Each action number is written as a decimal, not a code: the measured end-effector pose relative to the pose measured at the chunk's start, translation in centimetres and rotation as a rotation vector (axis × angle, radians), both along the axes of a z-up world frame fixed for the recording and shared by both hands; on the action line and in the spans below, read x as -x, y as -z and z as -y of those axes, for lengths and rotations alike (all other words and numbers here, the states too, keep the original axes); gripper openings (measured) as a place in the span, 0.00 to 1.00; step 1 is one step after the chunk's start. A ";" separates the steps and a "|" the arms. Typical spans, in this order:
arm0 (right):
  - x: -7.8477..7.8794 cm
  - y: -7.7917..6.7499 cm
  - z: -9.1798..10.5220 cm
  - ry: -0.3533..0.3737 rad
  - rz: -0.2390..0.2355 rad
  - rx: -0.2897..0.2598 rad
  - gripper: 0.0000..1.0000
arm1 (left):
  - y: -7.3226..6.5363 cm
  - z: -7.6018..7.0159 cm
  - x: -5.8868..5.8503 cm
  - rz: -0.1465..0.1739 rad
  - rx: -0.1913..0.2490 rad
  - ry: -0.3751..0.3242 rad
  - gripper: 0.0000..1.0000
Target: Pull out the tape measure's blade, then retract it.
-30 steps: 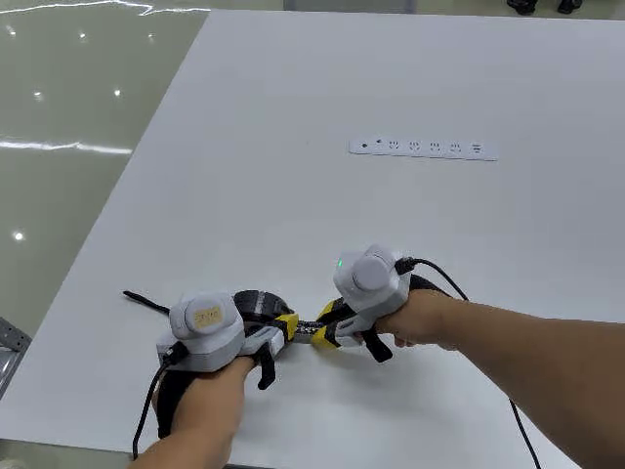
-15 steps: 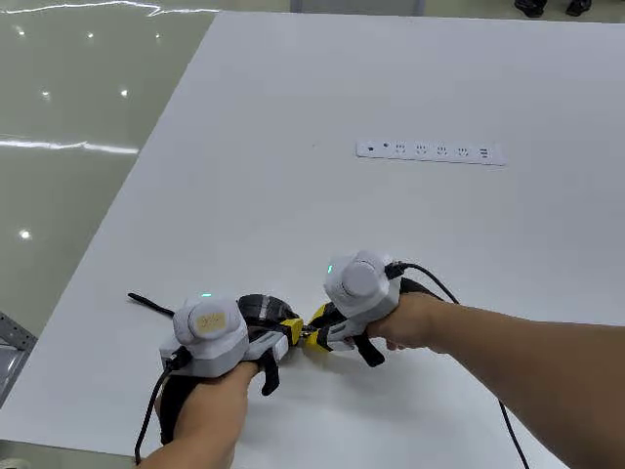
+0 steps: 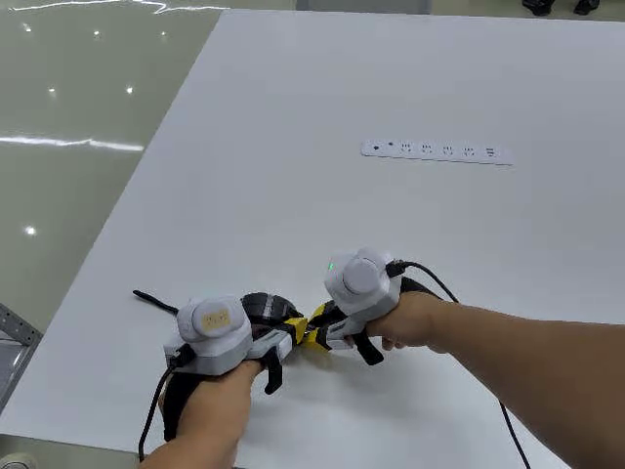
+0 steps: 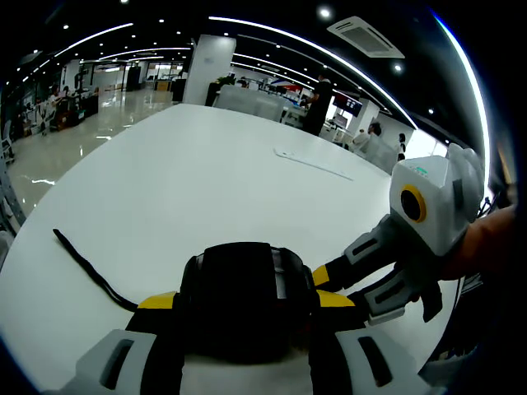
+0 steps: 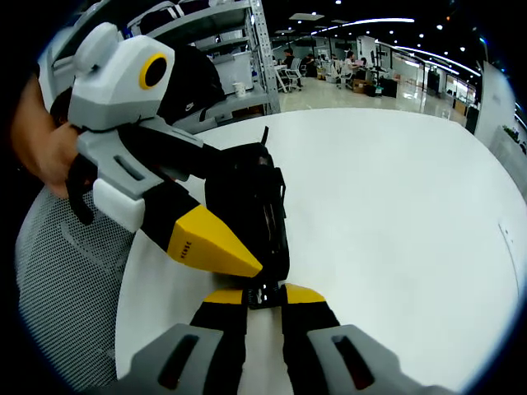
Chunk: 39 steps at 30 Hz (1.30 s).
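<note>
Hand-held grippers closer: right (image 5: 264,301) pinches blade (image 5: 263,295), left (image 4: 245,301) clamps tape measure (image 3: 262,307); power strip (image 3: 437,151) beyond.

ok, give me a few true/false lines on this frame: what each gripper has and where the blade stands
1. The left gripper grips the black tape measure by its case. True.
2. The right gripper is open and clear of the tape. False: its jaws are closed on the tip of the blade, right against the case.
3. A white power strip lies on the table beyond both grippers. True.
4. The blade stretches across the table to the power strip. False: hardly any blade shows, and the two grippers' tips nearly meet.
5. The tape measure stands alone on the table, untouched. False: it sits between the left gripper's jaws.
</note>
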State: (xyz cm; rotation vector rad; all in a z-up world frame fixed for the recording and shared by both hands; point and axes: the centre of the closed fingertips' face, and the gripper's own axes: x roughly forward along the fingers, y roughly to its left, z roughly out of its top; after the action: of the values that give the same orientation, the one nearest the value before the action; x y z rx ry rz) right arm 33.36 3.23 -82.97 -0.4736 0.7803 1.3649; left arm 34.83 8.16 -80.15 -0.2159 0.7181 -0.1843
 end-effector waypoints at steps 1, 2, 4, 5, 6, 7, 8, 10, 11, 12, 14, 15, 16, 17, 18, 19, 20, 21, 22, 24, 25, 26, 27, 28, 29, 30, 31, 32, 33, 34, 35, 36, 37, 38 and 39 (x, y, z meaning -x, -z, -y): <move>0.0 0.0 0.0 0.001 0.000 0.001 0.15 | 0.0 0.0 0.0 0.000 0.000 0.000 0.58; 0.0 0.0 0.0 0.001 0.002 0.002 0.15 | 0.0 0.0 0.0 0.001 0.001 0.000 0.58; 0.1 0.0 0.0 -0.018 0.027 0.010 0.15 | 0.0 0.0 0.0 0.000 0.003 0.001 0.58; 0.2 0.0 -0.1 -0.018 0.032 0.015 0.15 | 0.0 0.0 0.0 0.000 0.003 0.003 0.58; 0.2 -0.1 -0.1 -0.019 0.034 0.019 0.15 | 0.0 0.0 0.0 0.000 0.002 0.004 0.58; 0.1 0.1 -0.1 -0.021 0.038 0.024 0.15 | 0.0 0.0 0.0 0.000 0.001 0.005 0.58; 0.1 0.1 0.0 -0.020 0.040 0.025 0.15 | 0.0 0.0 0.0 0.000 0.000 0.005 0.58; 0.0 0.1 0.0 -0.022 0.044 0.028 0.15 | 0.0 0.0 0.0 0.001 0.000 0.005 0.58; 0.0 0.1 0.0 -0.022 0.045 0.029 0.15 | 0.0 0.0 0.0 0.001 0.001 0.005 0.58; 0.1 0.0 0.0 -0.023 0.047 0.029 0.15 | 0.0 0.0 0.0 0.001 0.002 0.005 0.58; 0.1 0.0 0.1 -0.028 0.049 0.030 0.14 | 0.0 0.0 0.0 0.001 0.004 0.004 0.58; 0.0 0.0 0.1 -0.029 0.051 0.030 0.14 | 0.0 0.0 0.0 0.001 0.005 0.004 0.58; 0.0 0.0 0.1 -0.032 0.052 0.030 0.14 | 0.0 0.0 0.0 0.001 0.005 0.004 0.58; 0.1 0.1 0.1 -0.049 0.061 0.034 0.14 | 0.0 0.0 0.0 0.000 0.003 0.007 0.58; 0.1 0.0 0.0 -0.049 0.061 0.034 0.14 | 0.0 0.0 0.0 -0.001 0.002 0.008 0.58; 0.0 0.0 -0.3 -0.051 0.061 0.034 0.14 | 0.0 0.0 0.1 -0.002 0.004 0.007 0.58; 0.1 0.1 -0.3 -0.063 0.060 0.046 0.14 | 0.0 0.1 0.1 -0.003 0.002 0.010 0.58; -0.1 0.1 -0.3 -0.059 0.052 0.046 0.14 | 0.0 0.0 0.0 -0.002 0.004 0.008 0.58; -0.1 0.1 -0.3 -0.055 0.045 0.046 0.14 | 0.0 0.0 0.0 -0.002 0.003 0.008 0.58; -0.1 0.1 -0.2 -0.063 0.052 0.045 0.14 | 0.0 0.0 0.0 -0.004 0.005 0.007 0.58; 0.0 0.0 -0.2 -0.063 0.052 0.045 0.14 | 0.0 0.0 0.0 -0.004 0.006 0.006 0.58; 0.0 0.0 -0.2 -0.066 0.054 0.044 0.14 | 0.0 0.0 0.0 -0.003 0.006 0.007 0.58; 0.0 0.0 -0.2 -0.073 0.060 0.047 0.14 | 0.0 0.0 0.1 -0.004 0.006 0.007 0.58; 0.0 0.0 -0.2 -0.079 0.065 0.049 0.14 | 0.0 0.0 0.0 -0.004 0.004 0.008 0.58; 0.0 0.1 -0.2 -0.076 0.066 0.052 0.14 | 0.0 0.0 0.0 -0.004 0.000 0.006 0.58; -0.1 0.1 -0.2 -0.075 0.069 0.054 0.15 | 0.0 0.0 0.0 -0.003 -0.004 0.005 0.58; -0.1 0.2 -0.2 -0.070 0.071 0.057 0.15 | 0.0 0.0 0.0 -0.002 -0.001 0.000 0.58; -0.1 0.2 -0.2 -0.068 0.071 0.056 0.15 | 0.0 0.0 0.0 0.000 0.000 -0.001 0.58; 0.0 0.2 -0.2 -0.066 0.067 0.056 0.15 | 0.0 0.0 0.0 0.001 -0.002 0.002 0.58; 0.0 0.1 -0.2 -0.063 0.067 0.055 0.14 | 0.0 0.0 0.0 0.001 -0.002 0.004 0.58; 0.0 0.2 -0.2 -0.059 0.064 0.056 0.14 | 0.0 0.0 0.0 0.000 -0.001 0.007 0.58; -0.1 0.2 -0.2 -0.050 0.057 0.057 0.14 | 0.0 0.0 0.0 -0.001 -0.001 0.008 0.58; 0.0 0.1 -0.2 -0.044 0.055 0.058 0.14 | 0.0 0.0 0.0 -0.001 0.000 0.007 0.58; 0.0 0.1 -0.2 -0.044 0.056 0.058 0.14 | 0.0 0.0 0.0 0.000 -0.001 0.007 0.58; 0.0 0.1 -0.1 -0.044 0.054 0.058 0.14 | 0.0 0.0 0.0 0.001 -0.002 0.007 0.58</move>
State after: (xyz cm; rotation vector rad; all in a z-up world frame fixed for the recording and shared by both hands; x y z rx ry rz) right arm 33.33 3.37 -83.09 -0.5741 0.7707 1.3668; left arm 34.79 8.14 -80.13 -0.2114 0.7180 -0.1904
